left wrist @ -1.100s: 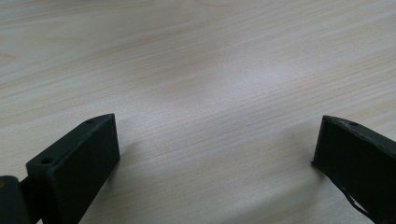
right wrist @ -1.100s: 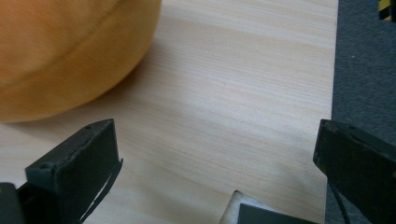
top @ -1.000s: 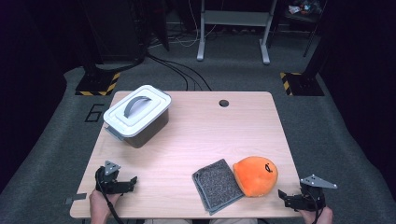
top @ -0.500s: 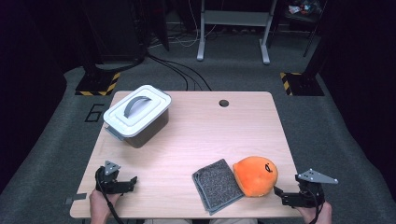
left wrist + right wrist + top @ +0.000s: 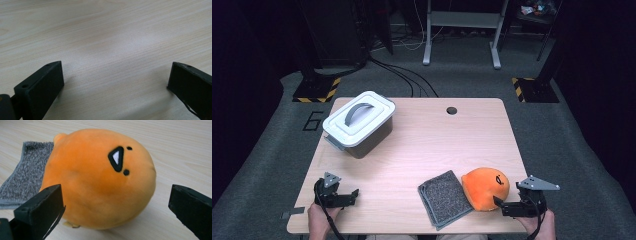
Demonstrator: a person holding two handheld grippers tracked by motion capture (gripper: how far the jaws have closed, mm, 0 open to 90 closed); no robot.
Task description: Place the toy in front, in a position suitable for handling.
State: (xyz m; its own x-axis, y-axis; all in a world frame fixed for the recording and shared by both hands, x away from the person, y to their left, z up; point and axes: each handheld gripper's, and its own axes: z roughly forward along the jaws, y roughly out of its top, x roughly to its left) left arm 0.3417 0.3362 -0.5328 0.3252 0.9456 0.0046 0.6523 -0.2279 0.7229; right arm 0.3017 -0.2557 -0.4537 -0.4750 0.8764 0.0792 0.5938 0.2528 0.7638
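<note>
My right gripper [image 5: 501, 204] points its wide jaws at the plush [image 5: 100, 177], which lies on the surface [image 5: 432, 140] beside the cloth [image 5: 444, 197]. My left gripper [image 5: 353, 196] rests wide-jawed.

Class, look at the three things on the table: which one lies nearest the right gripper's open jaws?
The orange plush toy, right in front of the right gripper. The grey cloth lies beyond it, and the lidded box sits far across the table.

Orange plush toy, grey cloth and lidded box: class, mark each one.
Orange plush toy [image 5: 100, 180], right gripper view, its front.
Grey cloth [image 5: 444, 197], high view, its middle.
Lidded box [image 5: 358, 119], high view, lid handle.
</note>
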